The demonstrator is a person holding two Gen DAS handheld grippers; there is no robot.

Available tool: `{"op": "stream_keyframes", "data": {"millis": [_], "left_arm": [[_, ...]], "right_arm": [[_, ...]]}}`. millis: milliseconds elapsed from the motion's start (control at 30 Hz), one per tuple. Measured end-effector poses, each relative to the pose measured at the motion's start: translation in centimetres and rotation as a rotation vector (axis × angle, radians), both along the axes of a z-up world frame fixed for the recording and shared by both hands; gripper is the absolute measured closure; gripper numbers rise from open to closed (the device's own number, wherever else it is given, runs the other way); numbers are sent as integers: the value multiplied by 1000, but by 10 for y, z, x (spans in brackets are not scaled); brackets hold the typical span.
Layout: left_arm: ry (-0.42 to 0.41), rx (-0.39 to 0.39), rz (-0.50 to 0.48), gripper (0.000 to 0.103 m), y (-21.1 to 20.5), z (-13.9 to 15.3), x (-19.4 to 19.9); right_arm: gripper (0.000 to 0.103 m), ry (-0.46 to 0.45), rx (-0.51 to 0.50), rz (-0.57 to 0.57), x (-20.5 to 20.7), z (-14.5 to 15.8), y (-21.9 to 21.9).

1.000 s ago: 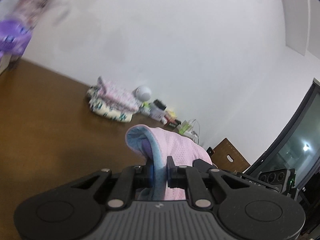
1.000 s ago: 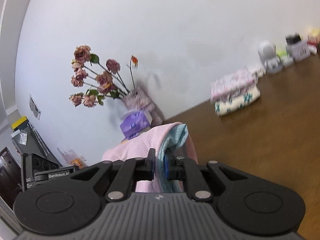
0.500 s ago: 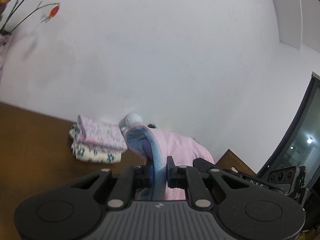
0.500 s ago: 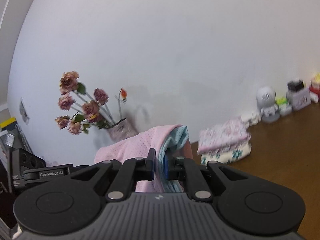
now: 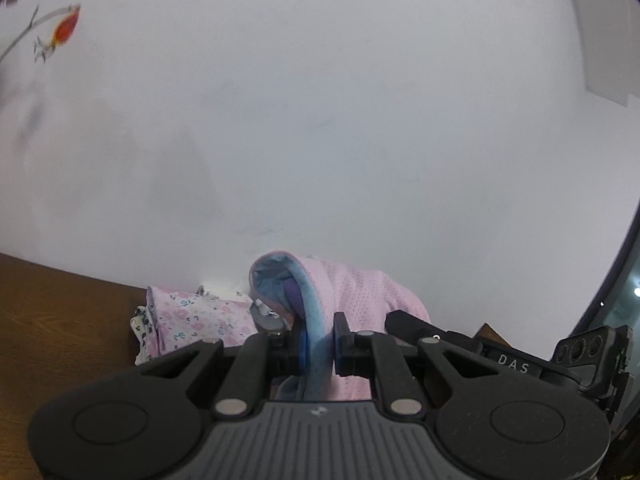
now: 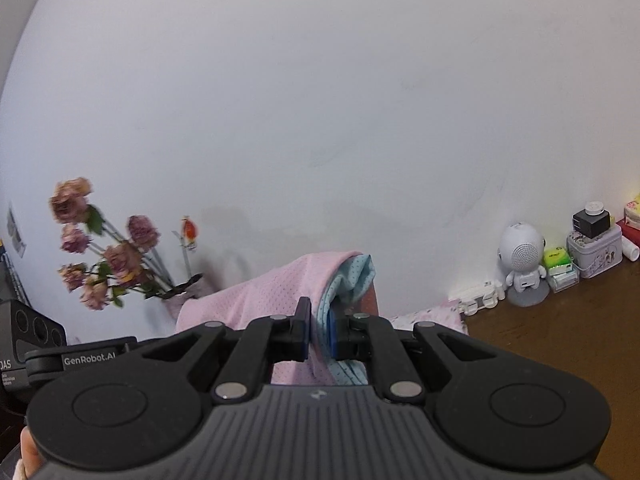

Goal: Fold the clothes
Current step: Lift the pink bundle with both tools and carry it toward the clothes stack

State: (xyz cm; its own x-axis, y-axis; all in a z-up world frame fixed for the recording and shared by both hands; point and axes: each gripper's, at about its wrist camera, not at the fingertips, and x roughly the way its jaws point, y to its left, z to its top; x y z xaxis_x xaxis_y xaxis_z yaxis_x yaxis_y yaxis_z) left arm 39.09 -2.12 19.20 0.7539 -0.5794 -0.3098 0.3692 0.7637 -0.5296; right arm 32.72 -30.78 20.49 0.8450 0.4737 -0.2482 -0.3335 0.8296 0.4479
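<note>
A: What is the left tool [image 5: 316, 354] holding?

B: It is squeezed tight on a soft pink mesh cloth with a blue lining [image 5: 352, 296]. The cloth bunches up at 12 o'clock from its black fingers.

A: And the right tool [image 6: 318, 336]?

B: It pinches the same cloth [image 6: 280, 284] too, held up in the air in front of the white wall [image 6: 320, 100].

A: What is behind?

B: A folded flowery pink cloth pile [image 5: 192, 320] lies on the brown wooden bench [image 5: 60, 320] at 10 o'clock. In the right view, dried pink roses [image 6: 108, 252] stand at 9 o'clock, and a little white robot toy [image 6: 522, 262] at 3 o'clock.
</note>
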Motion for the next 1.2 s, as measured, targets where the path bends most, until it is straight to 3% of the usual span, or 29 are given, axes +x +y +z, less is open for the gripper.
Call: {"op": "stream_keyframes", "data": {"millis": [333, 567, 767, 1033, 1200], "left_arm": [[117, -9, -3, 92, -5, -52, 88], [134, 3, 12, 92, -8, -79, 133], [156, -5, 48, 92, -7, -97, 151], [197, 17, 73, 92, -5, -112, 171], [228, -10, 82, 92, 2, -121, 181]], "right_arm": [[95, 84, -23, -27, 88, -40, -9], [95, 134, -26, -49, 138, -73, -15], [95, 172, -16, -57, 170, -99, -17], [95, 219, -30, -74, 196, -111, -13], [95, 248, -10, -79, 205, -121, -12]]}}
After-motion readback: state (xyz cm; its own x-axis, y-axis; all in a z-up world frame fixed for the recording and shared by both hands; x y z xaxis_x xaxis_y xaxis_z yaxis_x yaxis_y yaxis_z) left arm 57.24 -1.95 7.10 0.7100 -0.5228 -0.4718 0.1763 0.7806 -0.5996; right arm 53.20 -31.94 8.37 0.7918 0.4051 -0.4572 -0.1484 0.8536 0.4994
